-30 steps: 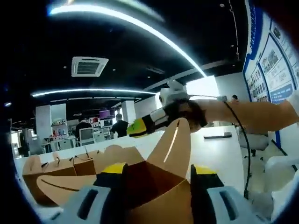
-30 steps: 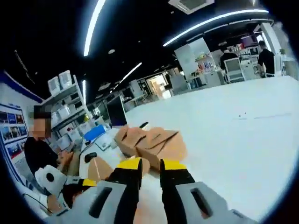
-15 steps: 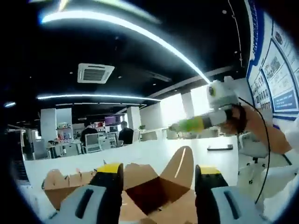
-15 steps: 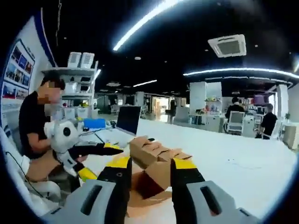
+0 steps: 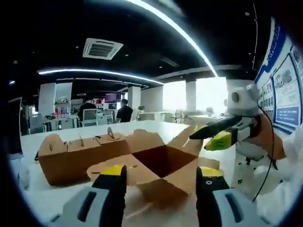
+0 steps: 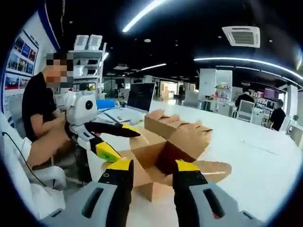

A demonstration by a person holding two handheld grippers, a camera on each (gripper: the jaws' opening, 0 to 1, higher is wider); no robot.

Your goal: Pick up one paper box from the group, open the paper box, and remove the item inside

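An open brown paper box (image 5: 161, 163) sits on the white table (image 5: 47, 198) with its flaps spread and a dark inside; I cannot make out any item in it. My left gripper (image 5: 161, 171) is open, its yellow-tipped jaws wide apart, the box's near flap lying between them. In the right gripper view the same box (image 6: 161, 153) lies just past my right gripper (image 6: 154, 166), which is open. The left gripper (image 6: 118, 142) comes in from the left, fingers spread at the box's left flap. The right gripper (image 5: 215, 135) reaches in at the box's far right flap.
A row of closed paper boxes (image 5: 80, 151) stands beside the open one, seen again as the group of boxes (image 6: 182, 127) behind it. A laptop (image 6: 142, 97) is further back on the table. A person (image 6: 40, 118) sits at the left. People sit at desks in the distance.
The open box was up close between the left jaws; now it lies lower and further off, flaps spread. The right gripper's jaws have moved apart. Both views have swung round.
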